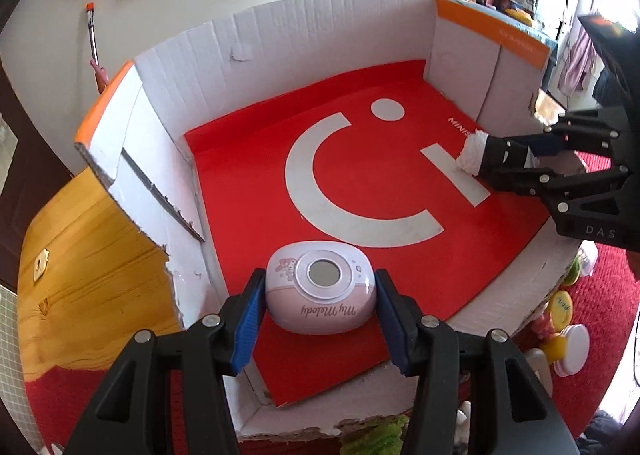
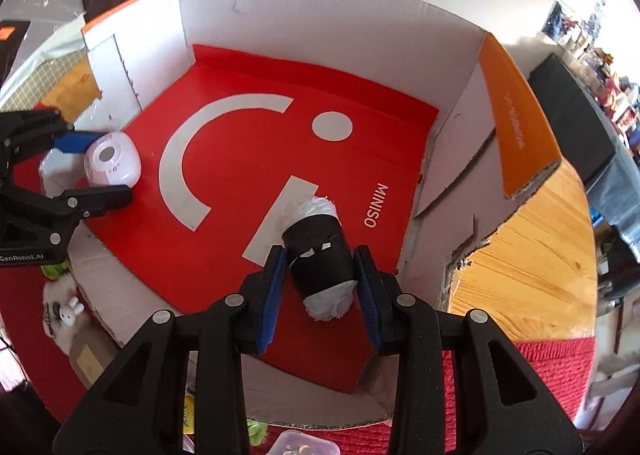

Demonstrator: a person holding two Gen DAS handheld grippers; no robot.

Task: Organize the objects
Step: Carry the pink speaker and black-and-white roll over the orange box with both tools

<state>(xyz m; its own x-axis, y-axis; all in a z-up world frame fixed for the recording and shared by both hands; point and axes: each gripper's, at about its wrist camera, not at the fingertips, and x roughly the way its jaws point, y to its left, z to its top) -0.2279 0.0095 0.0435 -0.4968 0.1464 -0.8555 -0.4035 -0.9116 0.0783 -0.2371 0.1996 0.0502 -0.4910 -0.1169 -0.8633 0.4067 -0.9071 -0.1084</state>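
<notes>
Pink speaker [image 1: 321,287] sits clamped between the left claw [image 1: 320,319] pads, low over the red liner [image 1: 360,183] at one near corner of the cardboard box [image 1: 288,51]. Right claw [image 2: 320,291] is clamped on a black roll [image 2: 320,255] with white stuffing at both ends, over the liner's white bar near the "MINISO" print. Box rests on a wooden counter [image 2: 532,255].

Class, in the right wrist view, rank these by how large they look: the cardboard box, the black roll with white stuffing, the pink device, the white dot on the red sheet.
1. cardboard box
2. black roll, though it lies nearest the camera, so its size is exaggerated
3. pink device
4. white dot, only slightly smaller in appearance than the device
</notes>
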